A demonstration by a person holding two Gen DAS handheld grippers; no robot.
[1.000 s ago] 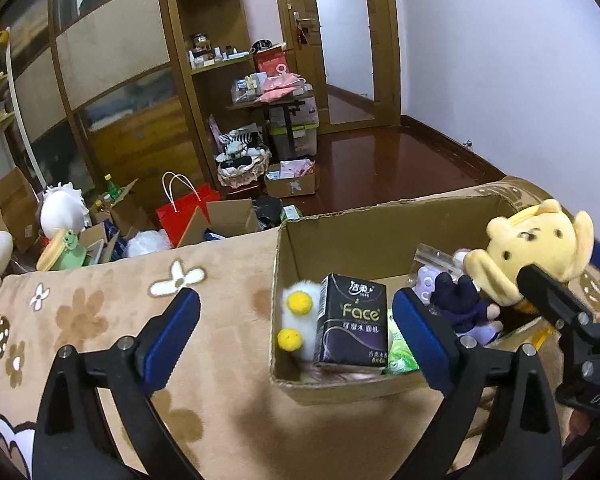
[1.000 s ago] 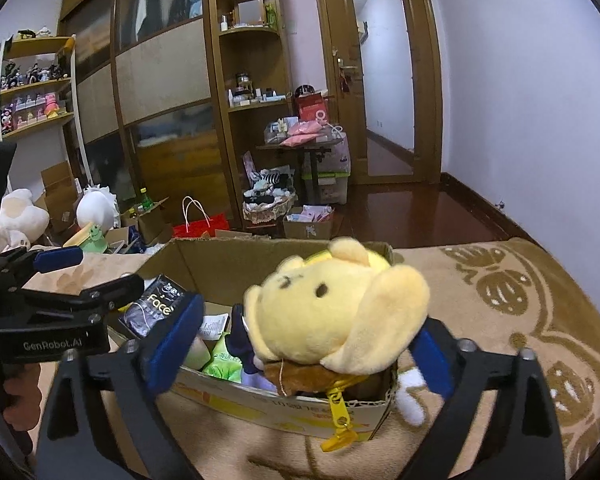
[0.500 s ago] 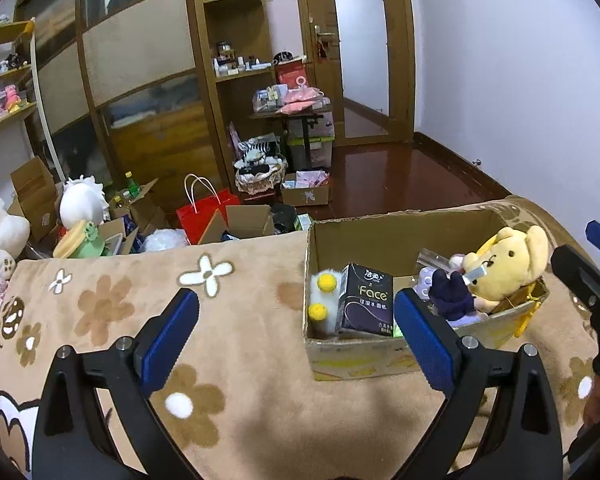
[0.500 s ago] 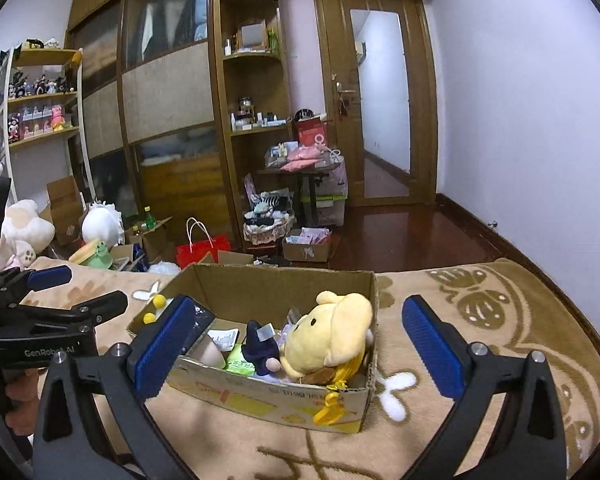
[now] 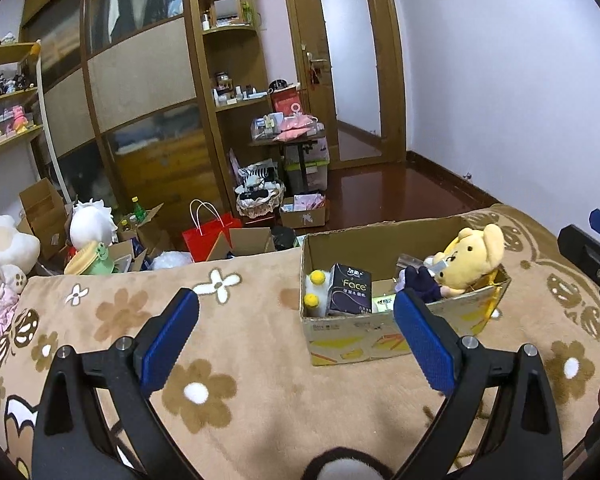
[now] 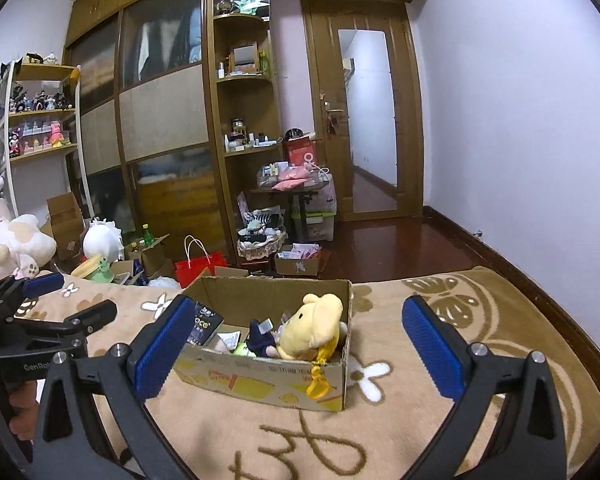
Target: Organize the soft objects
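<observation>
- The yellow plush bear with floppy ears (image 6: 315, 330) lies inside the open brown cardboard box (image 6: 268, 380), at its right end, leaning on the wall.
- Beside it in the box are a small dark purple plush doll (image 6: 262, 342), a black tissue pack with the word "Face" (image 5: 350, 290) and a white soft toy with yellow pompoms (image 5: 314, 290).
- I judge these toys light and soft; a grip on the body or head is best, since a floppy ear may slip out.
- The box stands on the beige flower-pattern blanket (image 5: 236, 344).
- The left tongs (image 5: 296, 346) are apart and empty, held low over the blanket, before the box.
- The right tongs (image 6: 296, 344) are also apart and empty, pointing at the box from a little above.
</observation>
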